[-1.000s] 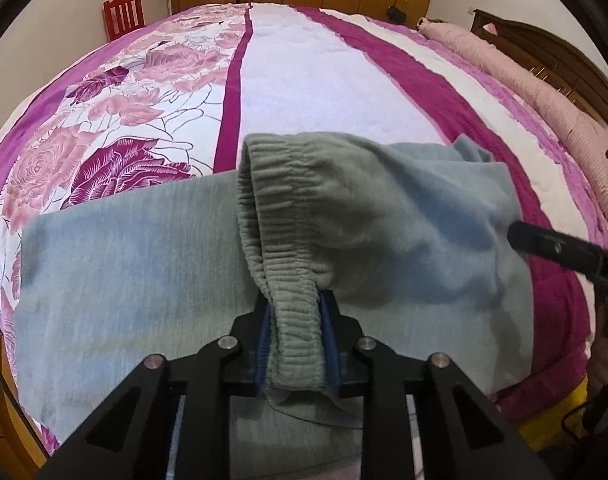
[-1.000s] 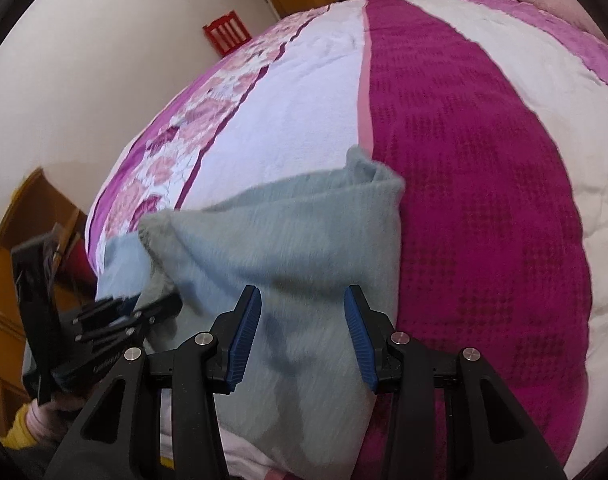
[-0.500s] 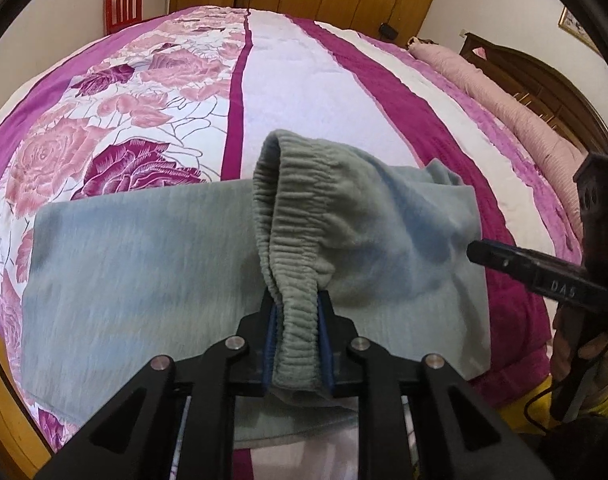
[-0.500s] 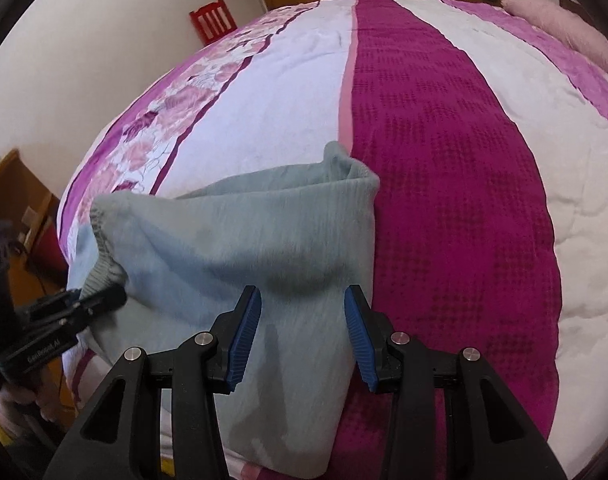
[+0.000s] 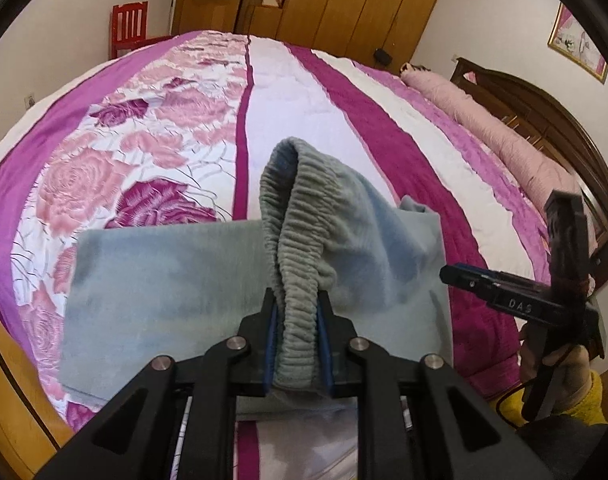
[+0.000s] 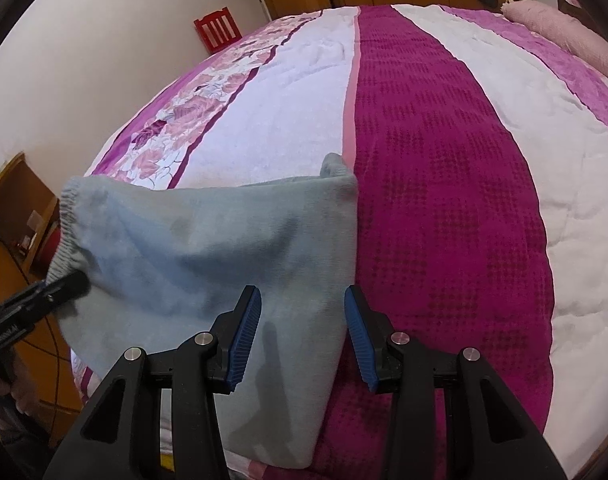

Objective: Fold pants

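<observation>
Gripping the pants' waistband [image 5: 300, 248], left gripper [image 5: 298, 344] jaws clamp; right gripper [image 6: 302, 332], marked "DAS", gapes empty.

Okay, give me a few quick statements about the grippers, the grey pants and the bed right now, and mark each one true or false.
1. The left gripper is clamped on the ribbed elastic waistband of the grey fleece pants. True.
2. The right gripper is shut on the pants. False: its jaws stand open above the fabric, gripping nothing.
3. The pants lie on a bare wooden floor. False: they rest on the pink and magenta striped bedspread.
4. A red wooden chair stands by the wall beyond the bed. True.
</observation>
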{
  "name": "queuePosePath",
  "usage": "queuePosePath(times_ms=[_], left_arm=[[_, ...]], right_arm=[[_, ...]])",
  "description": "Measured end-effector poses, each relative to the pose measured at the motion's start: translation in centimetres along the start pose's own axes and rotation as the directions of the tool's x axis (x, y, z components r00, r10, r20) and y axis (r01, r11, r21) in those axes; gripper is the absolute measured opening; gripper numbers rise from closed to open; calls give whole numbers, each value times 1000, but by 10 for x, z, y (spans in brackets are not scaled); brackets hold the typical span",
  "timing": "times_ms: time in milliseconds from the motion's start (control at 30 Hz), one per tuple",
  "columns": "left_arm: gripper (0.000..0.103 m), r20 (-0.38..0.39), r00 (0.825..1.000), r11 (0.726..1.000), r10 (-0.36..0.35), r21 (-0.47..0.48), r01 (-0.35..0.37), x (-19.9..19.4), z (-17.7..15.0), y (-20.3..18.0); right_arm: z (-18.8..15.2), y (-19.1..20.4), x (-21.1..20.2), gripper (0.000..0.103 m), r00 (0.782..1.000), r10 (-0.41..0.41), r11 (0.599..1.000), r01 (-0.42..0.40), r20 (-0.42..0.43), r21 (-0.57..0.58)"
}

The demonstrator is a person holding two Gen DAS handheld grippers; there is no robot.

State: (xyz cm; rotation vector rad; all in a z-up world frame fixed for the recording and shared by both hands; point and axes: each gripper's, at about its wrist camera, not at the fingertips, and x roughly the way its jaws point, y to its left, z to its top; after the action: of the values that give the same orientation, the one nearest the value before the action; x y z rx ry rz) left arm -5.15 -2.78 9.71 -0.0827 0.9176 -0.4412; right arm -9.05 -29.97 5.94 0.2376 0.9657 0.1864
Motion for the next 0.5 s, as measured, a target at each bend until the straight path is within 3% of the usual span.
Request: queuePosePath(times_ms=[500], left_arm=[[17,75,990,985,122,-130,-112,-49,11,70]], right_arm=[[0,14,4,44,1000,6,999,-7,-13,-50]])
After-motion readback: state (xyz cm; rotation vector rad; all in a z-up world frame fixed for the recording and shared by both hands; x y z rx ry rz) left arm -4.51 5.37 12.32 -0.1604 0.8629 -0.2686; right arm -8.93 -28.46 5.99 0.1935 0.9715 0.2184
